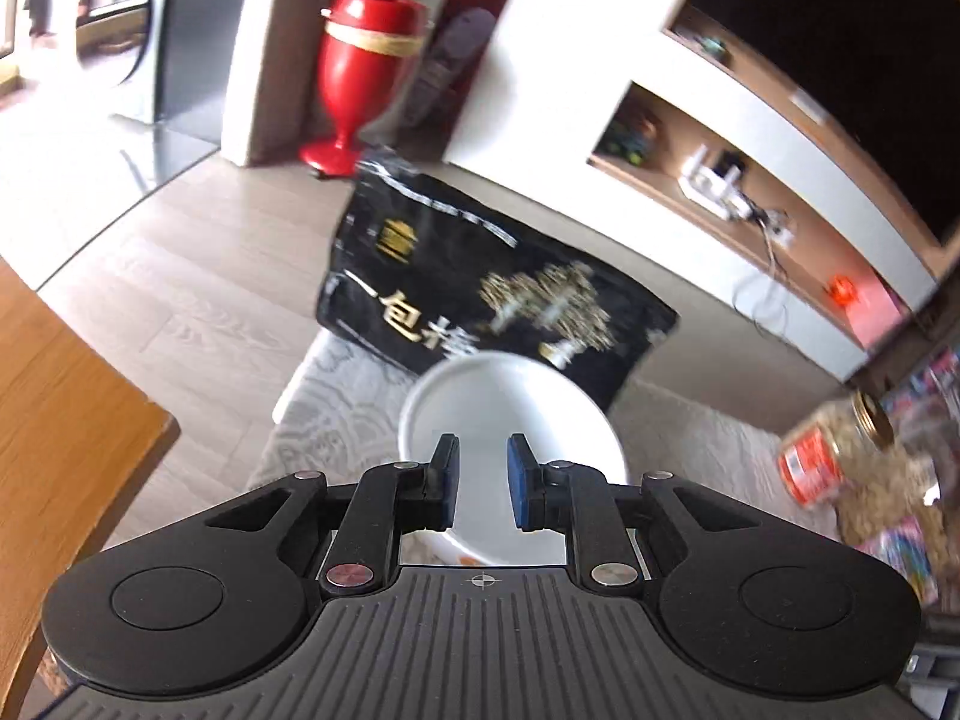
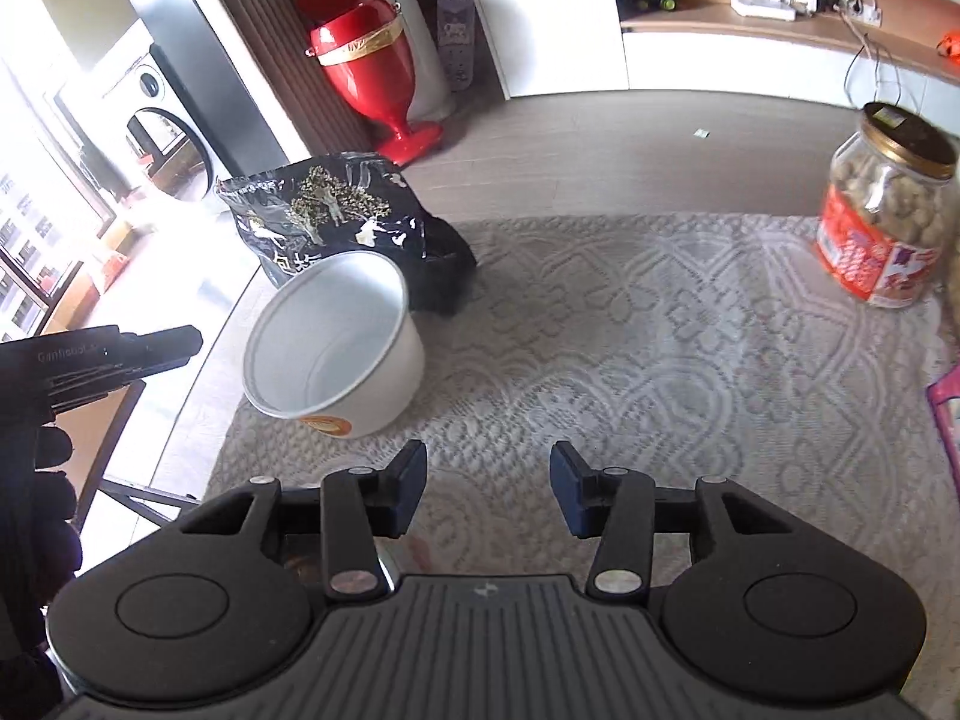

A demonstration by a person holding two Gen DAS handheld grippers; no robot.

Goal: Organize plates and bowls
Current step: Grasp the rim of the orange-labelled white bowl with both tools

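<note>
1. The left gripper [image 1: 483,450] is pointing down at a white bowl [image 1: 510,396]. Its two blue-padded fingers are standing a narrow gap apart, and they are pinching nothing. The bowl's pale inside is showing through the gap and beyond the fingertips.
2. In the right wrist view the same gripper [image 2: 150,348] is hanging at the far left, apart from the bowl [image 2: 336,348], with a dark-gloved hand [image 2: 36,510] gripping it from below.
3. The right gripper [image 2: 489,456] is hovering over a pale lace tablecloth [image 2: 660,330]. Its fingers are spread well apart, with only the cloth showing between them.
4. The bowl is sitting mouth up on the tablecloth near the table's left edge, ahead and to the left of the right gripper. It is looking empty, and an orange mark is showing low on its outer wall.
5. A black bag with gold print [image 2: 336,204] is lying just behind the bowl; whether the two are touching is not clear.
6. A clear jar with a gold lid and an orange label [image 2: 888,210] is standing at the cloth's far right, well apart from the bowl.
7. A red vase [image 2: 366,60] is standing on the floor beyond the table, beside a white cabinet.
8. The left wrist view is coming through blurred, so finer detail there is not readable.
</note>
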